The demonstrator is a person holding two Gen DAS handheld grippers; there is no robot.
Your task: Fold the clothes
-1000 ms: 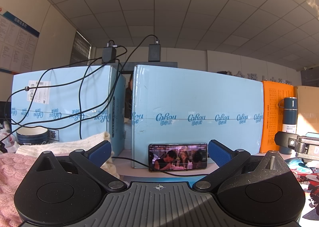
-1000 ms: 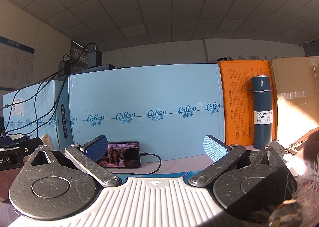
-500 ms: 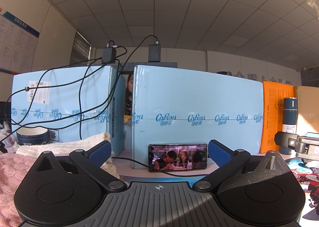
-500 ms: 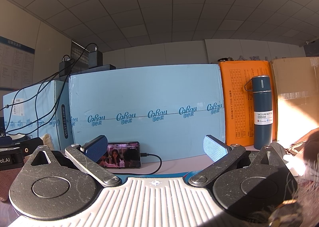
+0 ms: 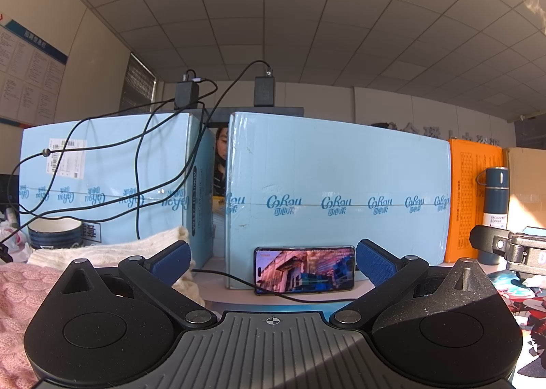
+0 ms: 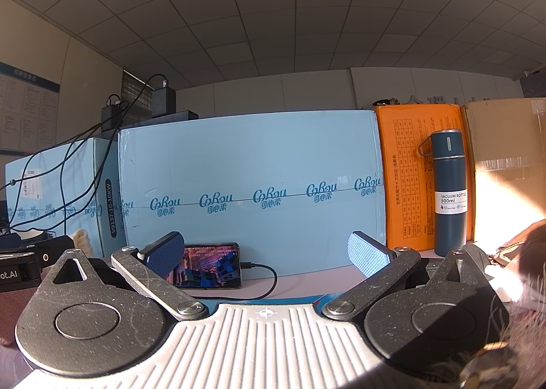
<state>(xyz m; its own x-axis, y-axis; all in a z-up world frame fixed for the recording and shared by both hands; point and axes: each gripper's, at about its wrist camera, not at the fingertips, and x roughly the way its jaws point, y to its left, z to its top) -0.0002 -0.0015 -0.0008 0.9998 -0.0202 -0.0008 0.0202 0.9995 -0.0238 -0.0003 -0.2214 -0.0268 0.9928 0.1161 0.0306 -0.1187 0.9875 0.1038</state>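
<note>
Evidently both tools sit idle with nothing between their fingers: the left gripper has its ribbed blue pads spread wide, and the right gripper is parted just as far, its metal links scuffed and scratched. The clothes lie low at the left edge of the left wrist view — a pink cable-knit garment, chunky and rumpled, with a cream knit piece lying just behind it, soft and ridged, its long axis running roughly left to right toward the boxes. How either garment is folded cannot be told. A smooth, matte pale-blue carton stands across the desk, and a second blue carton to its left is draped with thin black cables. A glossy phone leans sideways against the large carton, screen lit. Farther right stands a cylindrical dark-blue vacuum bottle — upright before an orange box.
</note>
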